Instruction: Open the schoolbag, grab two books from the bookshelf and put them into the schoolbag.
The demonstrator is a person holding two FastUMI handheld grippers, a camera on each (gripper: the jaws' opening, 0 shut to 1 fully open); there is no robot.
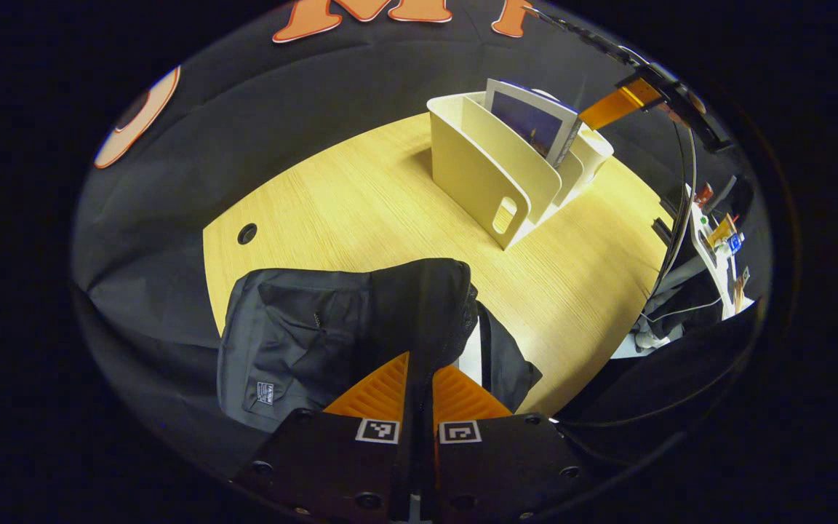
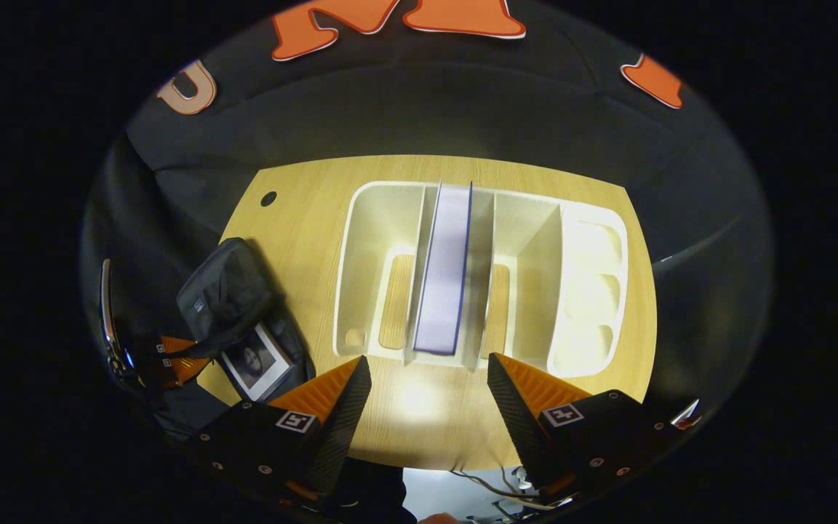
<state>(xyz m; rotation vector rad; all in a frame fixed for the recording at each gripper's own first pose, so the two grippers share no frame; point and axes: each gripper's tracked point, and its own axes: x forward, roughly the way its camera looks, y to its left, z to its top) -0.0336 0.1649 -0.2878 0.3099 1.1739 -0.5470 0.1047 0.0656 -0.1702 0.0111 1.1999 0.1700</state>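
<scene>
The black schoolbag (image 1: 302,342) lies at the near left of the wooden table (image 1: 361,196). My left gripper (image 1: 420,367) is shut on the bag's opened flap (image 1: 419,298) and holds it up. In the right gripper view the schoolbag (image 2: 222,295) gapes open with a book (image 2: 255,360) inside, held by the left gripper (image 2: 172,358). The cream bookshelf (image 1: 477,175) holds one upright book (image 1: 532,124). My right gripper (image 2: 430,386) hovers open just above the bookshelf (image 2: 375,240), its fingers on either side of that book (image 2: 444,269). The left gripper view shows the right gripper (image 1: 619,104) above the shelf.
A round cable hole (image 1: 247,233) sits near the table's far left corner. Beyond the table's right edge stands a white device with cables and small parts (image 1: 713,244). The shelf's right end has small shallow compartments (image 2: 593,291).
</scene>
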